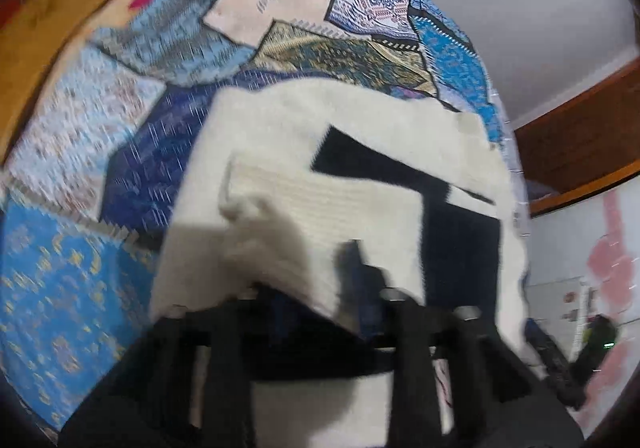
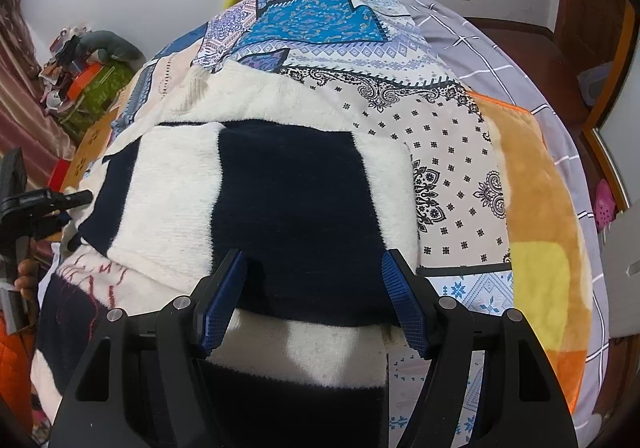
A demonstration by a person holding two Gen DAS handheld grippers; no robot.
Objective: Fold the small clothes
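A fluffy cream and navy block-patterned sweater (image 2: 288, 200) lies spread on the patchwork bedspread (image 2: 452, 152). My right gripper (image 2: 314, 260) is open, its blue-padded fingers (image 2: 404, 300) straddling the sweater's near navy panel, holding nothing. In the left wrist view the same sweater (image 1: 360, 176) fills the middle, and my left gripper (image 1: 312, 280) is shut on a cream ribbed sleeve (image 1: 280, 208), lifted and folded over the body. The view is blurred. The left gripper also shows at the left edge of the right wrist view (image 2: 60, 204).
An orange and yellow plush blanket (image 2: 536, 240) lies right of the sweater on a grey checked sheet (image 2: 500, 60). A wooden floor or board (image 1: 48, 20) is left of the bed. Clutter and a green box (image 2: 100, 88) stand by the far wall.
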